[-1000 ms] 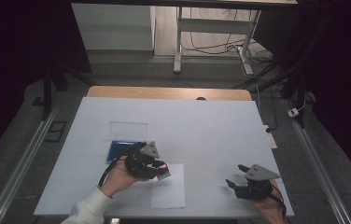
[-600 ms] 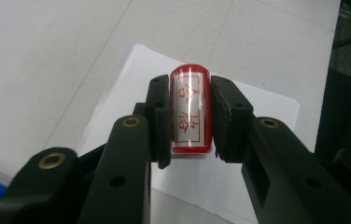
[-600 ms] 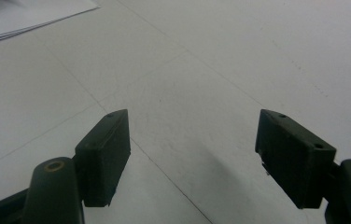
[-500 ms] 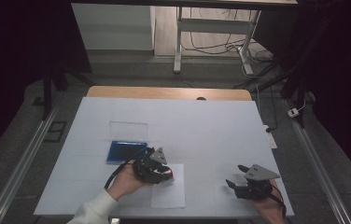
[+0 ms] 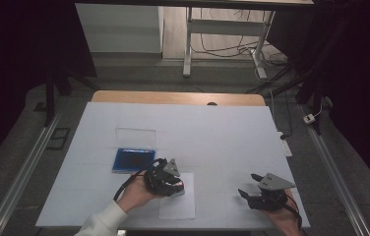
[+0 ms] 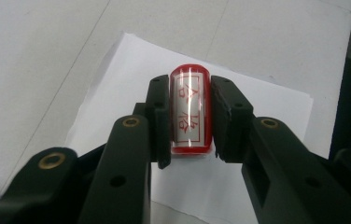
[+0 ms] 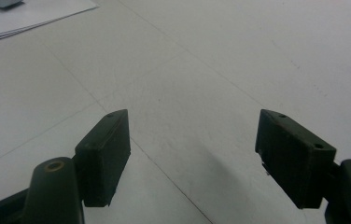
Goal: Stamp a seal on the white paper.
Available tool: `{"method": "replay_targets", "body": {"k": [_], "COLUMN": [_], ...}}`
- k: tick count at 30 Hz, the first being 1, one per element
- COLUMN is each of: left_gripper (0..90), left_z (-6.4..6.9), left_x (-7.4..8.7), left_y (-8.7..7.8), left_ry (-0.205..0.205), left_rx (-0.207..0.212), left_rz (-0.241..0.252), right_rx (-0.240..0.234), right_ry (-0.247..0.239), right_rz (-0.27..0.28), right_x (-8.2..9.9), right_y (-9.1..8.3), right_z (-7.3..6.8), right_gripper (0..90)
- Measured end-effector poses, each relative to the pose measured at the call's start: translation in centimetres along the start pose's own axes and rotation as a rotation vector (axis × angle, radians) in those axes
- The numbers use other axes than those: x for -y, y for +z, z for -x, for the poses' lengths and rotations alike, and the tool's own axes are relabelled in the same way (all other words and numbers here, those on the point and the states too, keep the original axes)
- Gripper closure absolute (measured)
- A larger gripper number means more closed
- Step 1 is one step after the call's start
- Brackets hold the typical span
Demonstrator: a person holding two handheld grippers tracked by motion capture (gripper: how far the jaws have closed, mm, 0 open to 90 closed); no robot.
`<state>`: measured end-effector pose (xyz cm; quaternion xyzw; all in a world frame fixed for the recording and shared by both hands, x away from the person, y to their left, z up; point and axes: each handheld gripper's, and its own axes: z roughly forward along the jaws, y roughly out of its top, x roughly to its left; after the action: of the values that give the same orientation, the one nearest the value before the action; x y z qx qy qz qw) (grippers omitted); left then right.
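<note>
Your right gripper point(image 7: 193, 154) has its jaws spread wide, nothing between them, just bare white table point(image 7: 239, 60) (faint thin lines cross it, one running diagonally down between the jaws). The jaws cast a soft shadow on the surface ahead of the right one. A stack of white paper point(image 7: 29, 18) sits at the top left corner, well apart from the jaws, with a grey thing point(image 7: 3, 3) on it, cut off by the edge.

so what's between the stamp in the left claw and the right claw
In the high view, part of the sheet of paper and then bare white table lie between the stamp and the right claw.
</note>
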<state>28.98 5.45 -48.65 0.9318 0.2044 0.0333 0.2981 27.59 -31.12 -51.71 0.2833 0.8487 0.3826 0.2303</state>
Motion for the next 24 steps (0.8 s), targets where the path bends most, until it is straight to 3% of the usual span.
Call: {"method": "replay_targets", "body": {"k": [24], "left_gripper": [69.9], "left_z": [0.10], "left_x": [-0.04], "left_y": [0.34], "left_ry": [0.010], "left_rx": [-0.003], "left_rz": [-0.018], "right_rx": [-0.002], "right_ry": [0.001], "right_rz": [0.000], "right_x": [0.01], "right_y": [0.05], "right_z": [-0.01], "right_gripper": [25.9]}}
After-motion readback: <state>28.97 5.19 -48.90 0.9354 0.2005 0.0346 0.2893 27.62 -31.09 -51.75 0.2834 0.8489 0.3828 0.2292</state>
